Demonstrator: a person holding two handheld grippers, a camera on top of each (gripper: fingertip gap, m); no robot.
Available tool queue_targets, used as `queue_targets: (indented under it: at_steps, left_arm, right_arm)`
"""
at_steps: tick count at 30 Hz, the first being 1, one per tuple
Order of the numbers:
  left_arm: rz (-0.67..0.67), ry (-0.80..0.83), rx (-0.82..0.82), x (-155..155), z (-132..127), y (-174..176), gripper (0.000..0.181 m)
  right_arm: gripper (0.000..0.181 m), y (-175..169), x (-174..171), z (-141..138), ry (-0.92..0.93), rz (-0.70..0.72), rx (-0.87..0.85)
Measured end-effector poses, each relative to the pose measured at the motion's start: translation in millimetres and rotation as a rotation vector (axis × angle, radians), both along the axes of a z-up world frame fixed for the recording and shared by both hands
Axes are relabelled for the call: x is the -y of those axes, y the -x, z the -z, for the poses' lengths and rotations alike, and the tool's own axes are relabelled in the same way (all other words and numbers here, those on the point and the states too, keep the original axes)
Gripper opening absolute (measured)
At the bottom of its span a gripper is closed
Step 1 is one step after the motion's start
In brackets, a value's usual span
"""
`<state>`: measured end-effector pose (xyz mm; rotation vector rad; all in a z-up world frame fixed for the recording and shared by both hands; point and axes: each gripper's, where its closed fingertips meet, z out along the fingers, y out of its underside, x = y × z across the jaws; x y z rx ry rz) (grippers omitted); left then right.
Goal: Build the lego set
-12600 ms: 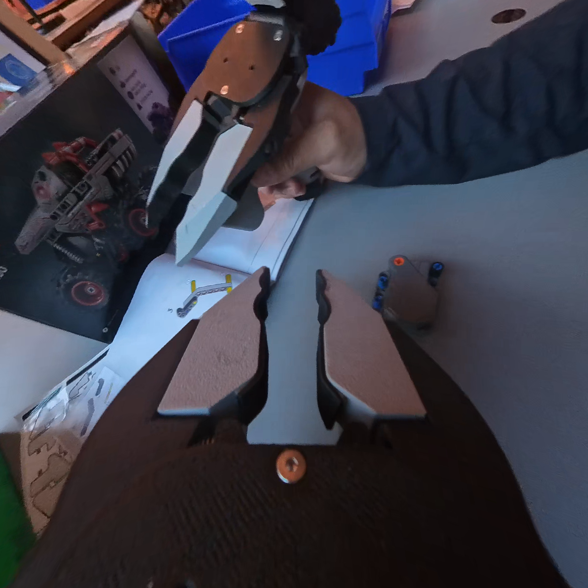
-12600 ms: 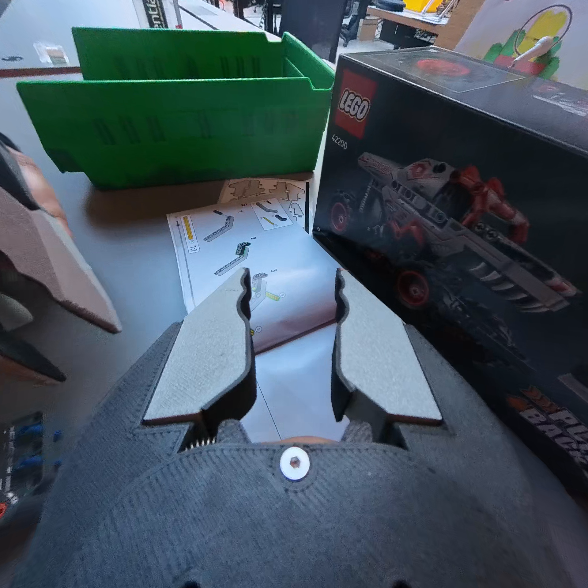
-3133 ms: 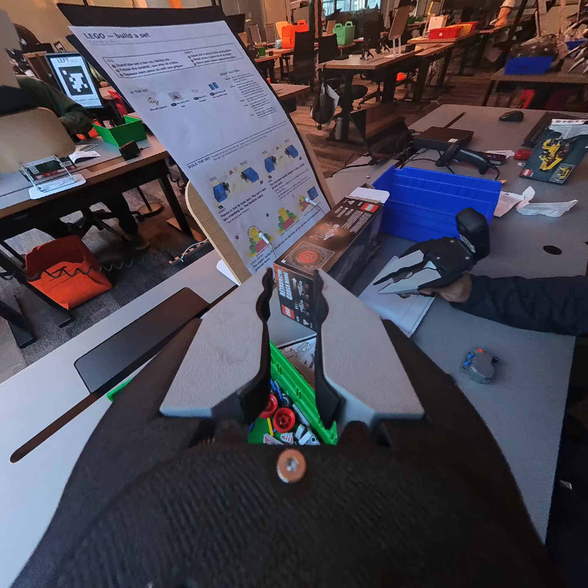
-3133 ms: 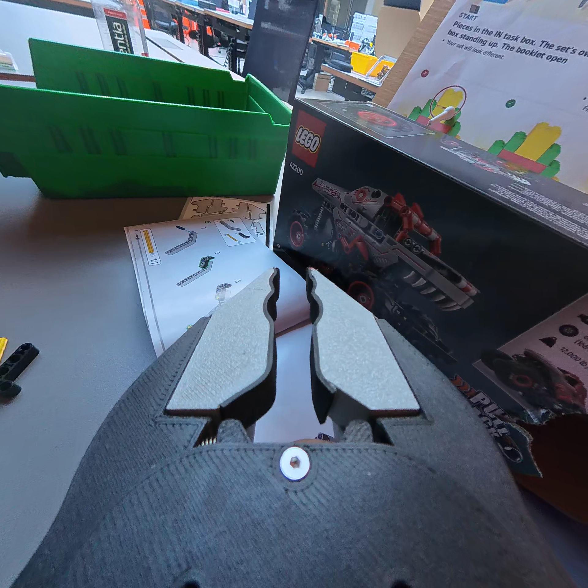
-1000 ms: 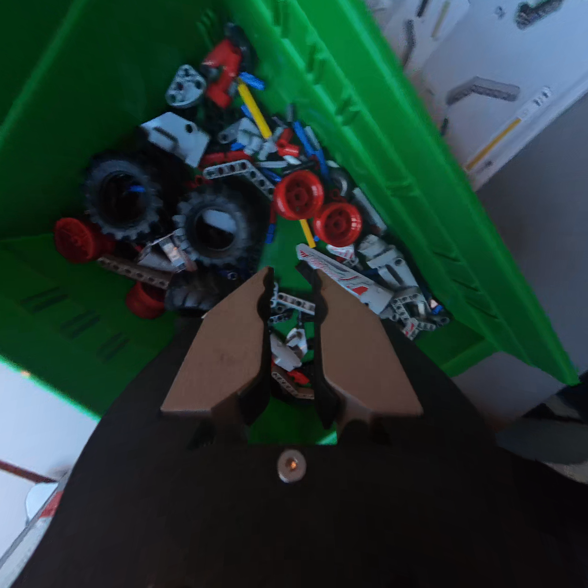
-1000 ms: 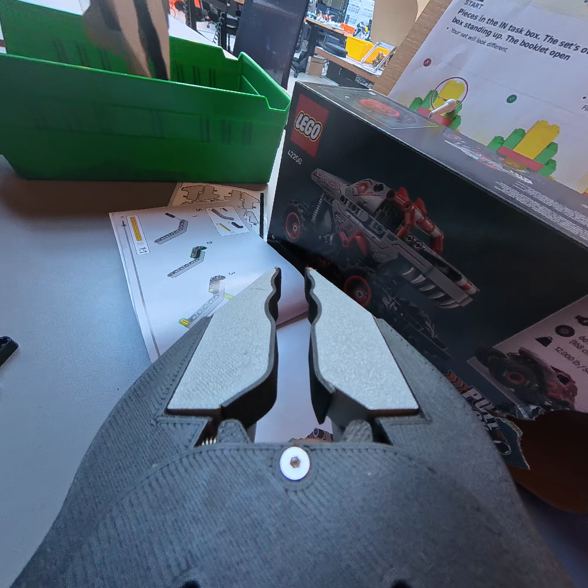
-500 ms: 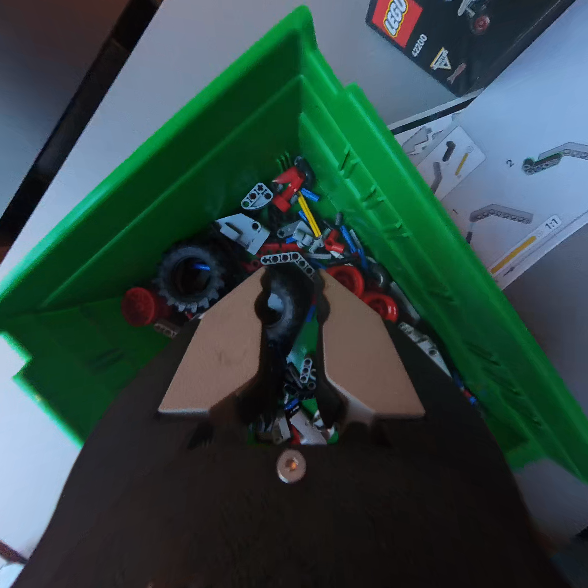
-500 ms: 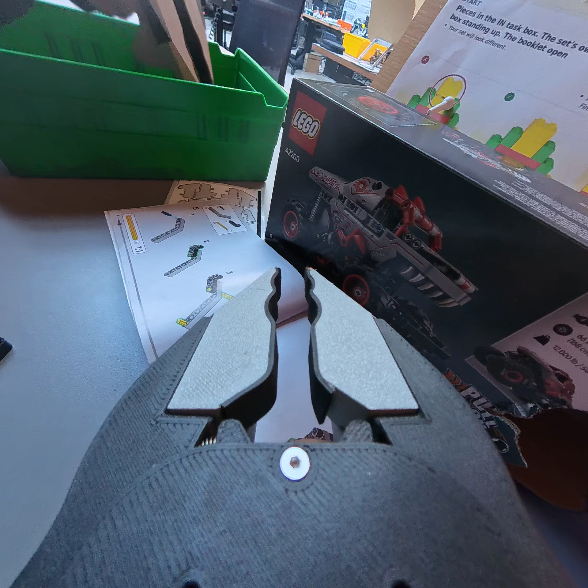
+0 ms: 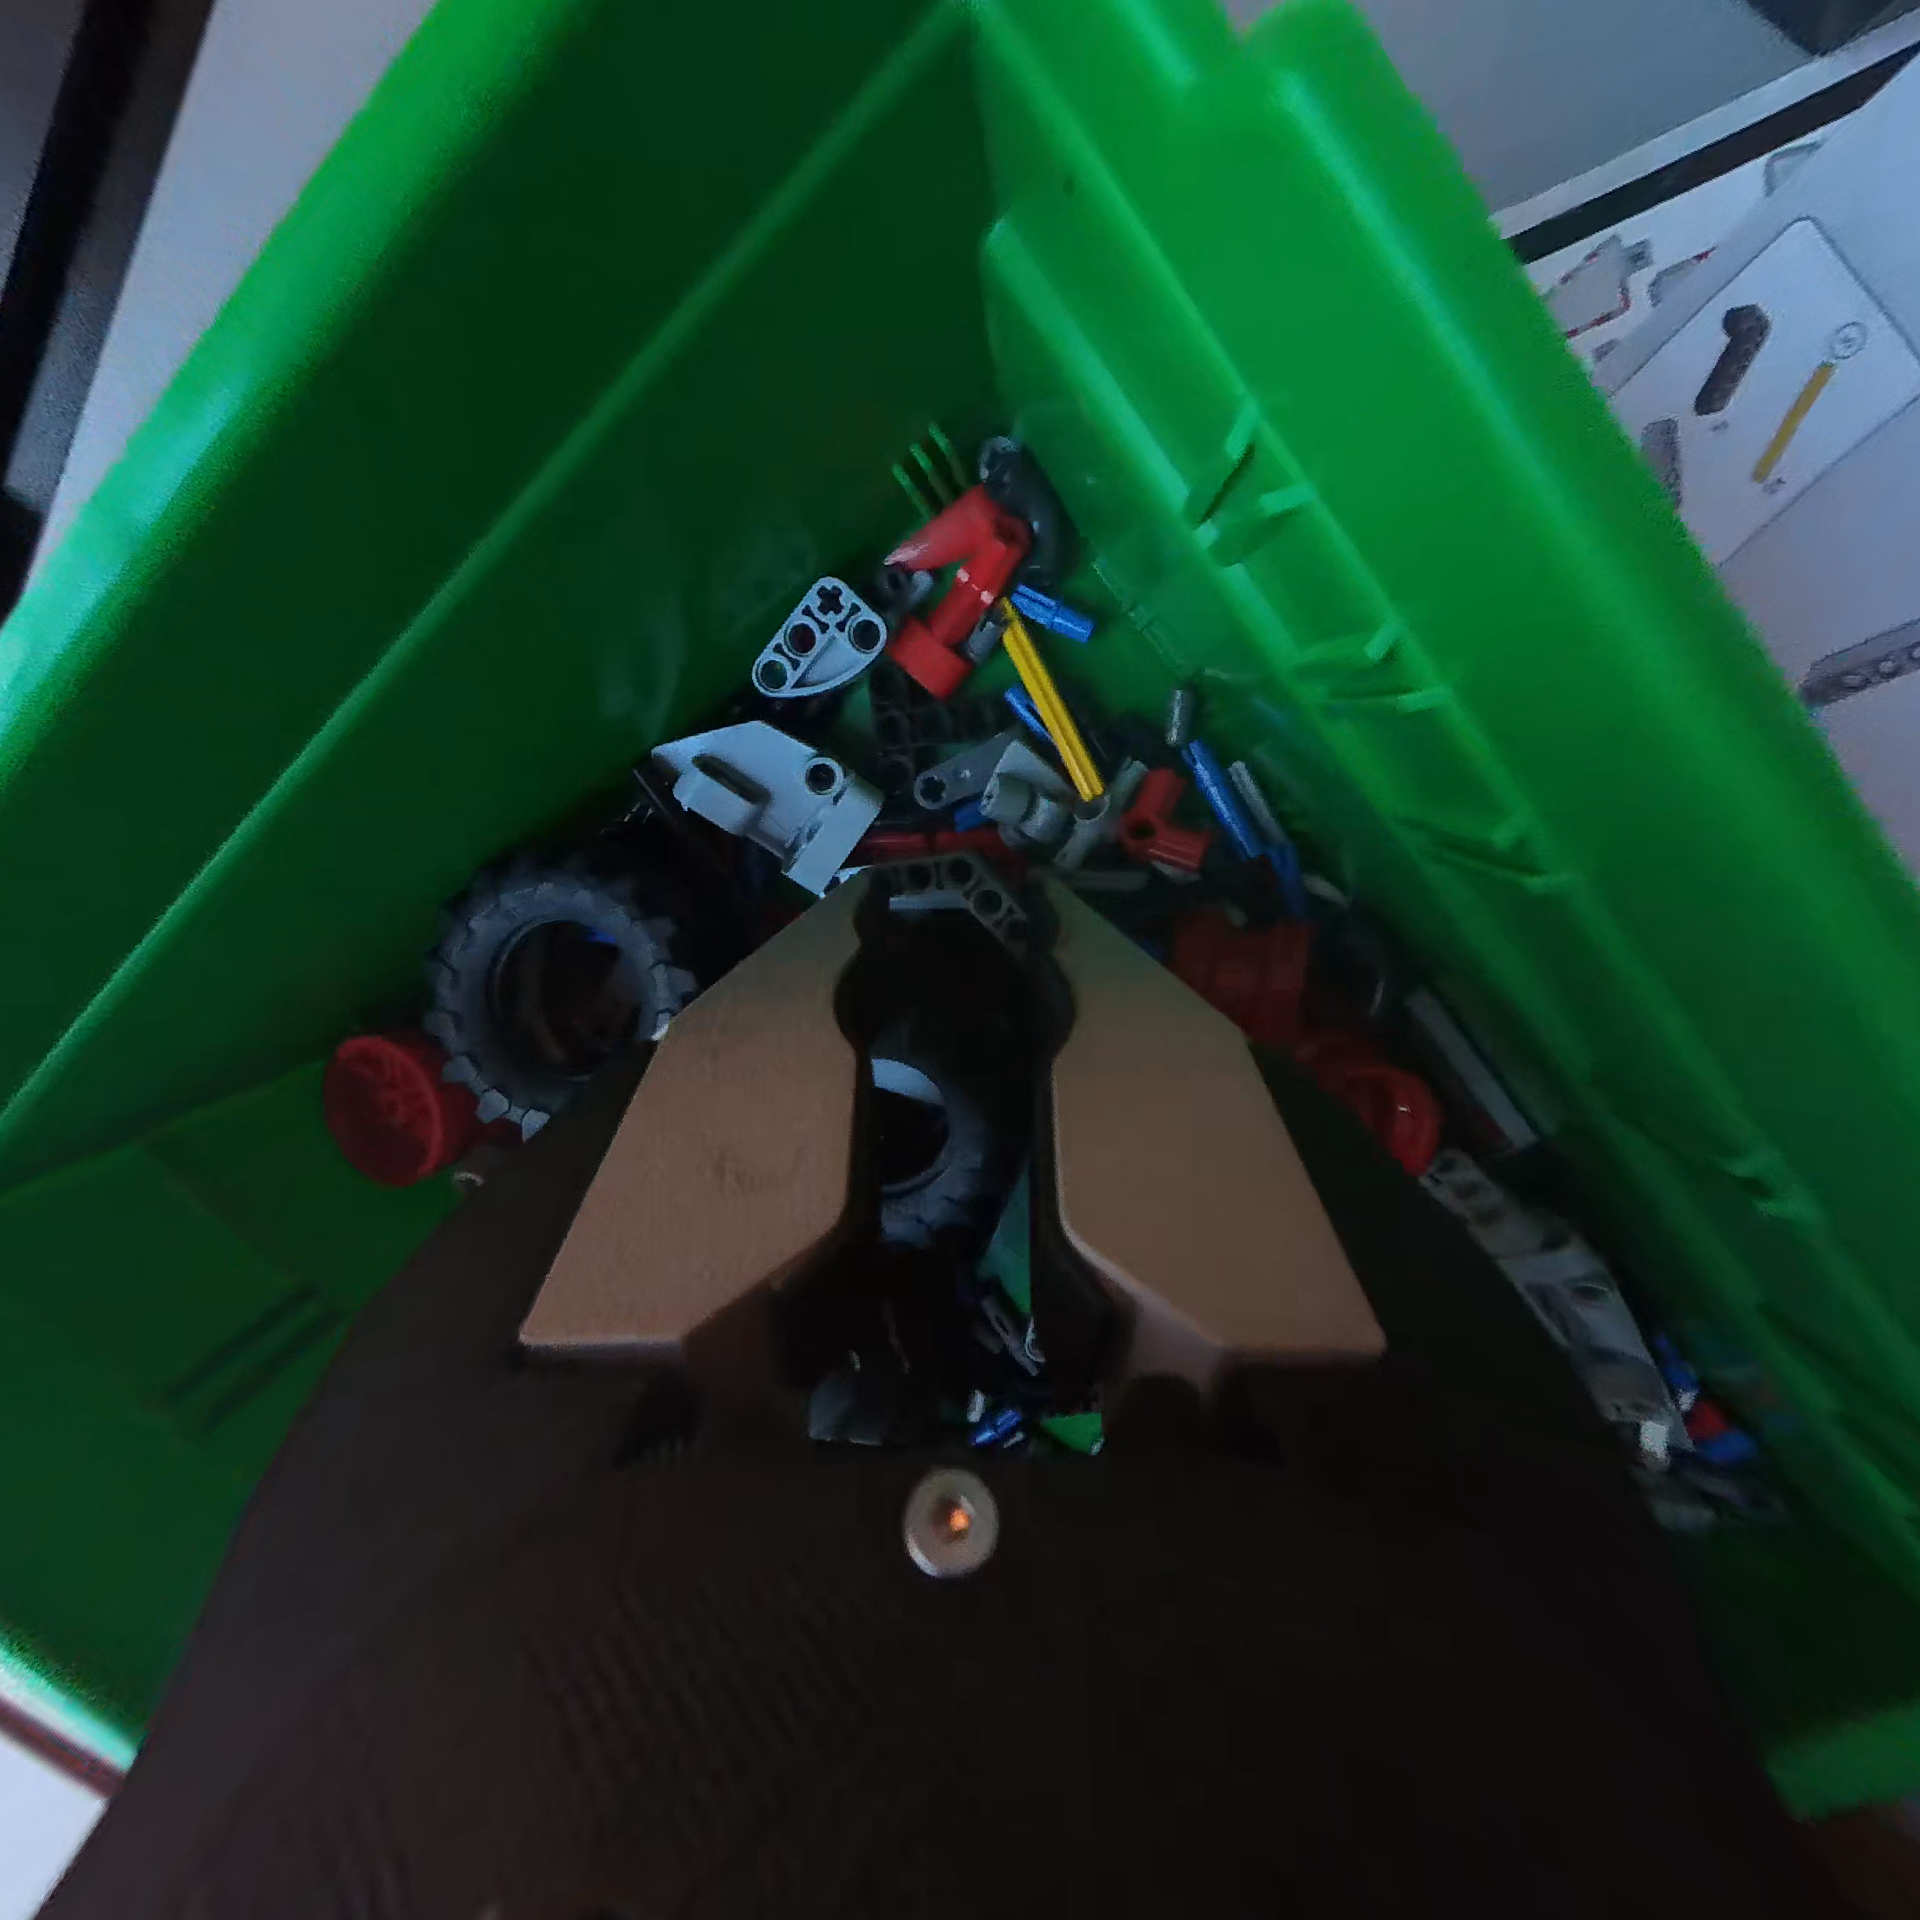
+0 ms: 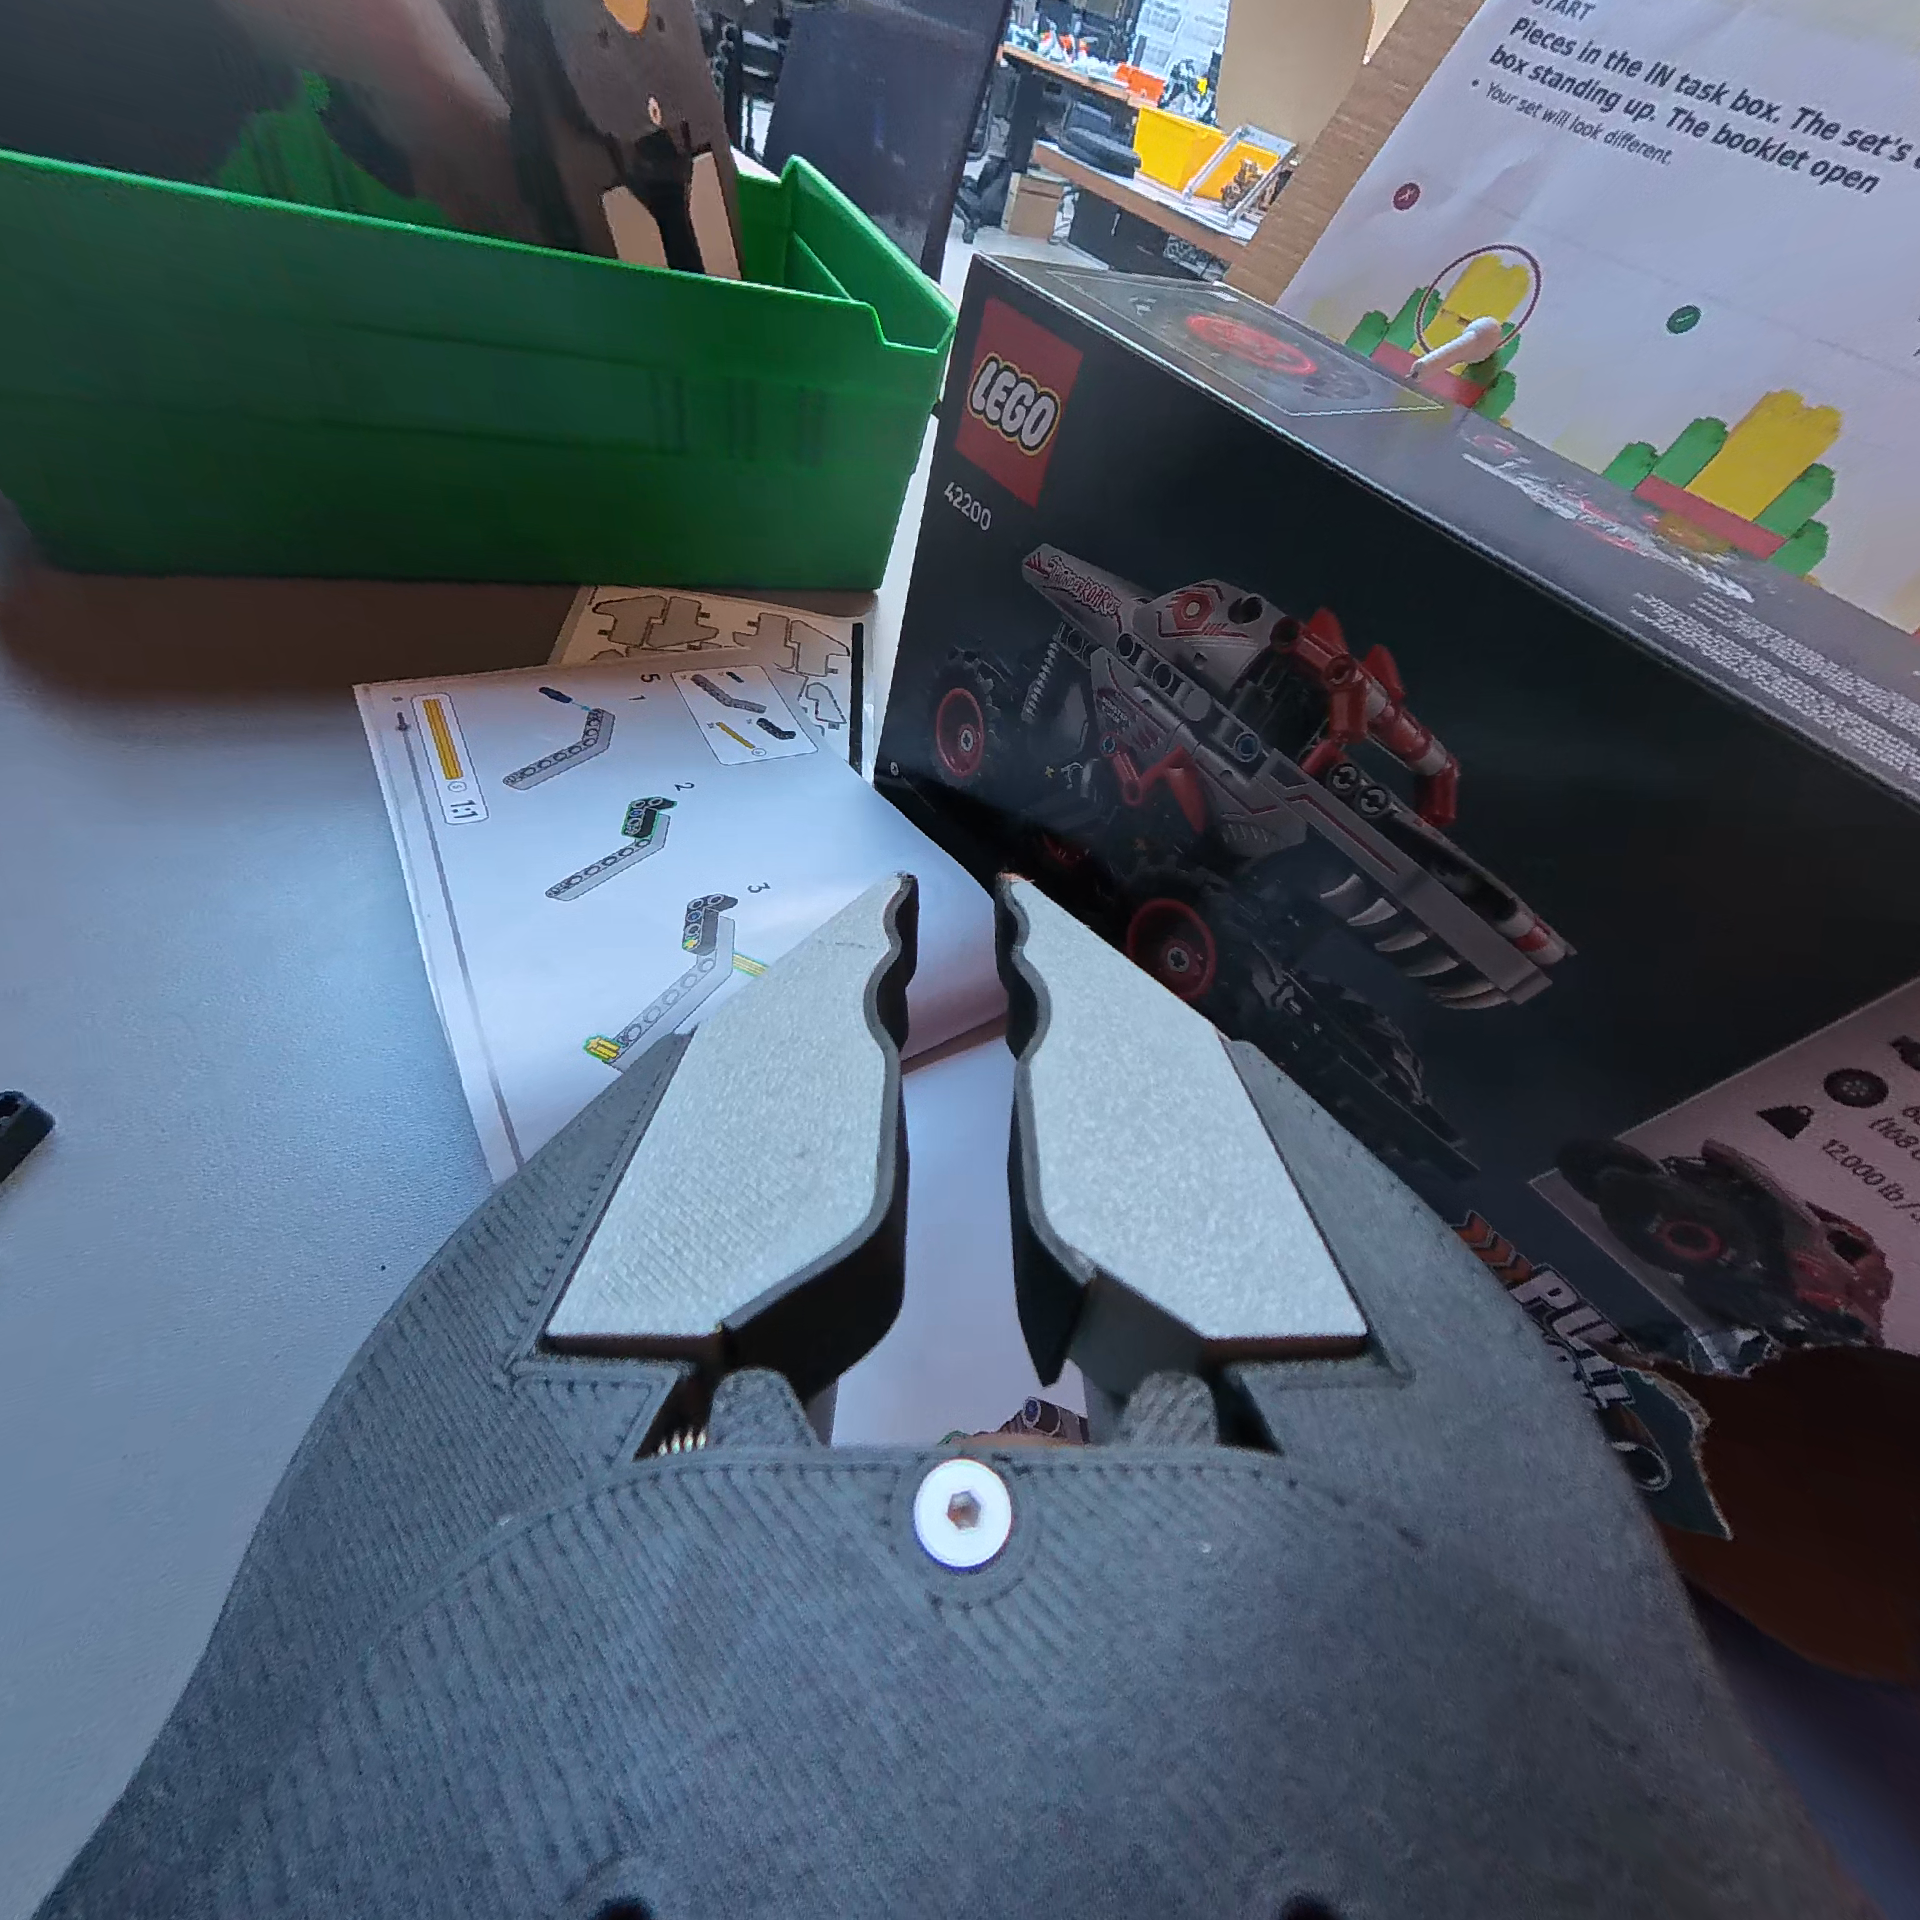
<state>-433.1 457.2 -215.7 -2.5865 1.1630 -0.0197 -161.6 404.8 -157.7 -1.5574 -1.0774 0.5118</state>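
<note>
Left gripper (image 9: pixel 951 914) is down inside the green bin (image 9: pixel 436 540), fingers spread with a clear gap, nothing pinched. Bin holds the loose parts pile. Far left of pile: red wheel hub (image 9: pixel 390 1107), touching a black tyre (image 9: pixel 556 982). Right of that a light grey panel piece (image 9: pixel 774 795), and a grey three-hole plate (image 9: pixel 821 649) farther back. A grey angled beam (image 9: pixel 961 878) lies right at the fingertips; a second tyre (image 9: pixel 920 1143) shows in the gap between the fingers. Farther in: red connector (image 9: pixel 961 592), yellow axle (image 9: pixel 1049 707), blue pins (image 9: pixel 1216 795) toward the right wall.

Right wrist view: bin at far left with the left gripper poking into it, instruction booklet (image 10: pixel 623 831) open flat on the grey table (image 10: pixel 187 987) just beside the set box (image 10: pixel 1351 727), which stands at the right. Right gripper (image 10: pixel 956 904) hovers over the booklet, fingers slightly parted, empty. A black beam end (image 10: pixel 16 1127) lies at the left edge of the table.

Step in hand, my read: picking a part from the bin for an early booklet step; build barely begun. Next move likely calls for a short push forward to straddle the angled beam, then closing. Cluttered pile, so neighbours may get dragged along.
</note>
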Motion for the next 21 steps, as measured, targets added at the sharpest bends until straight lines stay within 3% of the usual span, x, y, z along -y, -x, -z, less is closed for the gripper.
queue_targets:
  at_steps: [11,15,21]
  left_arm:
    - [-0.028,0.064,-0.002,12.7,-1.7,1.6,0.019]
    - [-0.037,0.072,0.032,15.4,-8.1,-0.4,0.007]
    - [-0.034,0.137,0.015,26.7,0.7,-2.0,0.017]
  right_arm:
    - [0.01,0.6,0.4,0.5,-0.001,-0.003,0.003]
    - [0.01,0.6,0.3,0.6,-0.002,-0.001,0.005]
    - [0.01,1.1,0.5,1.0,-0.001,-0.004,0.006]
